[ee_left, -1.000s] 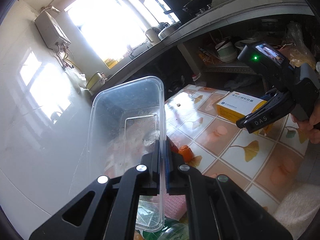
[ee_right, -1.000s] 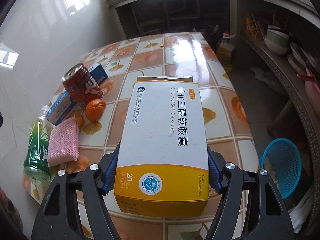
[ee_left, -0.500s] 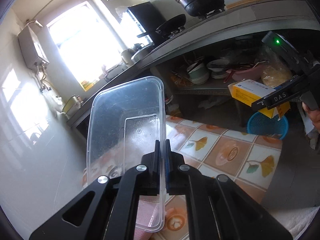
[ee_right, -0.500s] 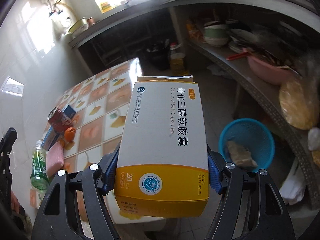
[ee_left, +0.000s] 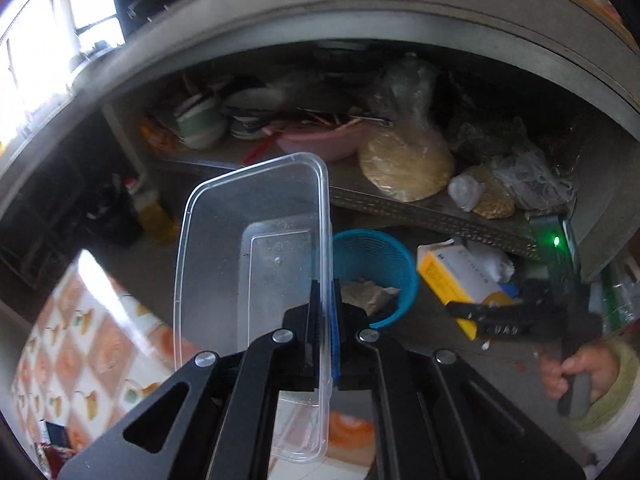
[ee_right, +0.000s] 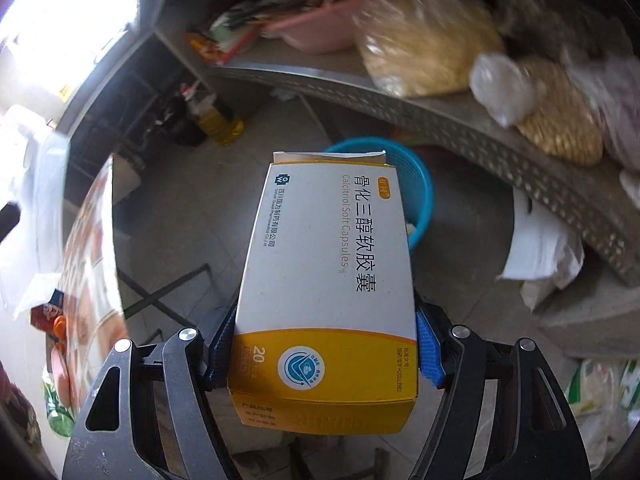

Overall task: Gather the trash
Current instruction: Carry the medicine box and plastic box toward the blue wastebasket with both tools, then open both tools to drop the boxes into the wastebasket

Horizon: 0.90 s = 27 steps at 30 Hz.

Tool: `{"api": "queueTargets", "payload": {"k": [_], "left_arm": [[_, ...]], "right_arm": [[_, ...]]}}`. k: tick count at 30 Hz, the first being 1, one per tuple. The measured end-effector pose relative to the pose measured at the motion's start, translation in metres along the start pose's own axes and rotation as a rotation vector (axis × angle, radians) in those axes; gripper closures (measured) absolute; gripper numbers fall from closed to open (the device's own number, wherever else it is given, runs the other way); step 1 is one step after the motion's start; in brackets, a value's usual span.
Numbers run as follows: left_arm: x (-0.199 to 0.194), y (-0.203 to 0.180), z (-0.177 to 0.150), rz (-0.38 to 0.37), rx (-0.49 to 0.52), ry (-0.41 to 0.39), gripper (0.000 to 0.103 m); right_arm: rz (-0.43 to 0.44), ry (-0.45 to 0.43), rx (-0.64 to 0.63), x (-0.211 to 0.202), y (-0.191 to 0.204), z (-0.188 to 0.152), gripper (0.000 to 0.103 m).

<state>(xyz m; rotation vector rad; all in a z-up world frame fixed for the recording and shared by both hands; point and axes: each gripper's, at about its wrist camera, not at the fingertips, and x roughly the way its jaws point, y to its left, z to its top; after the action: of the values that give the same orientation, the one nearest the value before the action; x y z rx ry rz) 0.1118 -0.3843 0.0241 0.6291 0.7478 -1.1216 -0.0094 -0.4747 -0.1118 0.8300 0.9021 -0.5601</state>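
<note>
Under the cluttered kitchen shelf stands a blue basket on the floor, and above it the left gripper pinches one wall of the clear plastic container while the right gripper clamps the medicine box by both sides, probably for dropping them in.

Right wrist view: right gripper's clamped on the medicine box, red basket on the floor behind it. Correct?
Not quite: the basket is blue, not red, as the right wrist view shows. The rest holds: the right gripper is clamped on the medicine box, and the basket sits on the floor behind it.
</note>
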Motion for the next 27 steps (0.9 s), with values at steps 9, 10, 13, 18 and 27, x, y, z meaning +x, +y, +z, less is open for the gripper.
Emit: {"api": "queueTargets", "payload": {"k": [9, 10, 13, 18, 27], "left_arm": [[0.159, -0.011, 0.062, -0.23, -0.218, 0.215, 0.097], [0.175, -0.01, 0.065, -0.25, -0.252, 0.215, 0.085], [0.199, 0.0, 0.059, -0.25, -0.361, 0.213, 0.049], [0.186, 0.035, 0.034, -0.32, -0.556, 0.171, 0.044], [0.074, 0.083, 0.011, -0.279, -0.564, 0.016, 0.035]], "right_arm": [[-0.04, 0.053, 0.096, 0.027, -0.041, 0.005, 0.035], [-0.045, 0.06, 0.099, 0.031, -0.043, 0.006, 0.035], [-0.062, 0.077, 0.11, 0.041, -0.048, 0.006, 0.035], [-0.076, 0.093, 0.113, 0.055, -0.052, 0.005, 0.035], [-0.106, 0.092, 0.073, 0.076, -0.045, 0.015, 0.035]]}}
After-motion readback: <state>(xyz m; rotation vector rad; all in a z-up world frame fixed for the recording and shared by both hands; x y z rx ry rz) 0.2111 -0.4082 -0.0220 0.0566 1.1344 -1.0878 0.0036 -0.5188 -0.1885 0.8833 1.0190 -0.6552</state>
